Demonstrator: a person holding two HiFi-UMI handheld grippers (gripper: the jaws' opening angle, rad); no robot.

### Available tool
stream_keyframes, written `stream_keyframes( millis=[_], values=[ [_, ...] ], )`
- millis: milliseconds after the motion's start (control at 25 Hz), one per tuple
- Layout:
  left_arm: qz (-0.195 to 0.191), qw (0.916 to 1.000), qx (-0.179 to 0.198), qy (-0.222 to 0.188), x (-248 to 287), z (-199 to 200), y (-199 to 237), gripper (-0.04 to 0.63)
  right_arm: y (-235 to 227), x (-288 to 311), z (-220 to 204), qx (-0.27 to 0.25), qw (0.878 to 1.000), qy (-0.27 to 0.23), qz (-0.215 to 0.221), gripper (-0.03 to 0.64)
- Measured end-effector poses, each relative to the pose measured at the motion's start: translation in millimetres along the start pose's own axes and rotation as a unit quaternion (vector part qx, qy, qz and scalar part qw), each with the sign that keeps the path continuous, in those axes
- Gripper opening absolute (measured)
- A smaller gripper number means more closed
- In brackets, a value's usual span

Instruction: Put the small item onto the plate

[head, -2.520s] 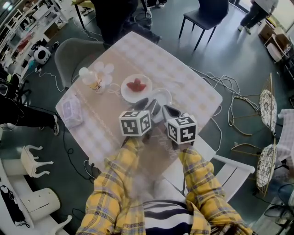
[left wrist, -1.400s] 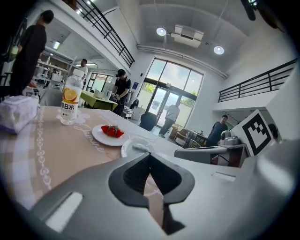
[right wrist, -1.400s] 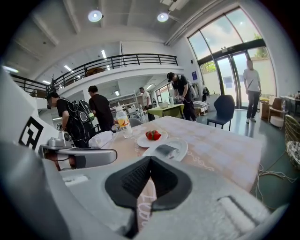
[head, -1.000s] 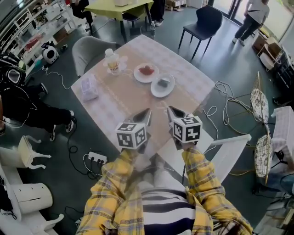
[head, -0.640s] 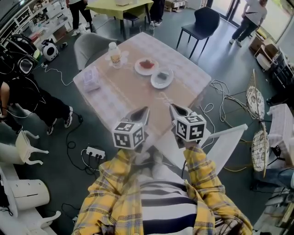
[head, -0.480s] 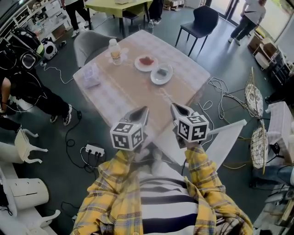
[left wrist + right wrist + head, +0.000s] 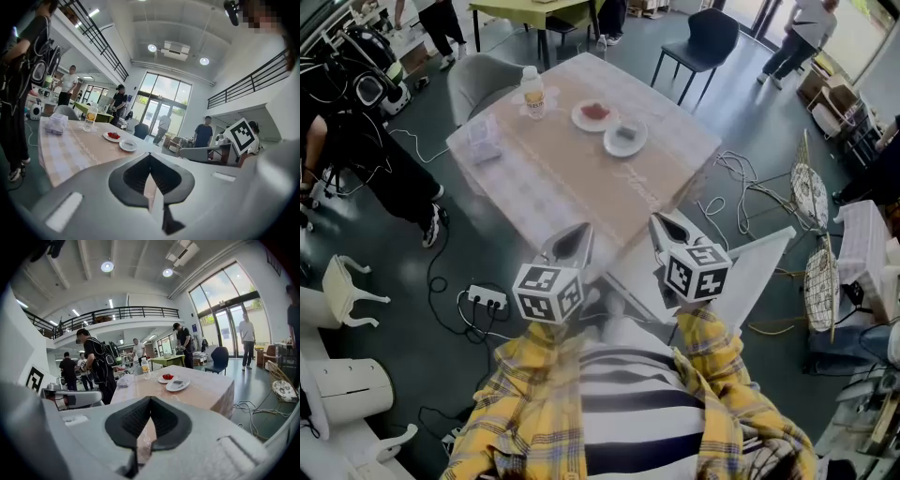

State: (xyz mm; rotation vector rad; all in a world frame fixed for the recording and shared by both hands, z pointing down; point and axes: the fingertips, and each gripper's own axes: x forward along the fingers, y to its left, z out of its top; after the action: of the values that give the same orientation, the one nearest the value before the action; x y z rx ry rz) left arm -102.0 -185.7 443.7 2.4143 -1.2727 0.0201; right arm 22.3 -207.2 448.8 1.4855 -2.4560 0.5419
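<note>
On the bench (image 7: pixel 553 178), well ahead of both claws, the small item (image 7: pixel 625 135) lay on a white plate (image 7: pixel 610 144). From the head view I could make it out only as a grey smudge. The right claw view showed it better, as a flat grey piece lying inside the rim, but I could not tell what it was. In the left claw view it was no more than a dark fleck.

Just beside that plate stood a second plate (image 7: pixel 579 118) with red food (image 7: pixel 594 111) on it. A bottle (image 7: pixel 532 92) and a clear bag (image 7: pixel 483 141) sat further left.

The head view looked down on the left claw (image 7: pixel 578 233) and right claw (image 7: pixel 662 226) from behind. Both were held off the near edge of the bench, touching nothing, and from there I could not read their jaws. The claw views settled it. The left claw was closed tight with nothing between its jaws. The right claw's tips met, also empty, with a sliver of bench showing through the gap below them.

My hands were hidden under the marker cubes, and only yellow plaid sleeves (image 7: pixel 534 403) showed. People (image 7: pixel 96 362) stood beyond the bench in the claw views, while the head view cut most of them off at its top edge.
</note>
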Motion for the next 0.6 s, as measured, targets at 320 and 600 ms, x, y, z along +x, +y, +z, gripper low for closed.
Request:
stream_keyframes(
  millis=[320,600],
  values=[
    [-0.019,0.9991,-0.007,-0.036,-17.2,-4.6,-7.8,0.002,11.7,-21.3,-17.8,0.0,1.0,-0.016,-0.005,-0.003],
    [-0.017,0.9991,-0.009,-0.038,-17.2,-5.2,-5.4,0.002,10.8,-26.6,-20.1,0.012,0.999,-0.033,-0.018,-0.003]
  ],
)
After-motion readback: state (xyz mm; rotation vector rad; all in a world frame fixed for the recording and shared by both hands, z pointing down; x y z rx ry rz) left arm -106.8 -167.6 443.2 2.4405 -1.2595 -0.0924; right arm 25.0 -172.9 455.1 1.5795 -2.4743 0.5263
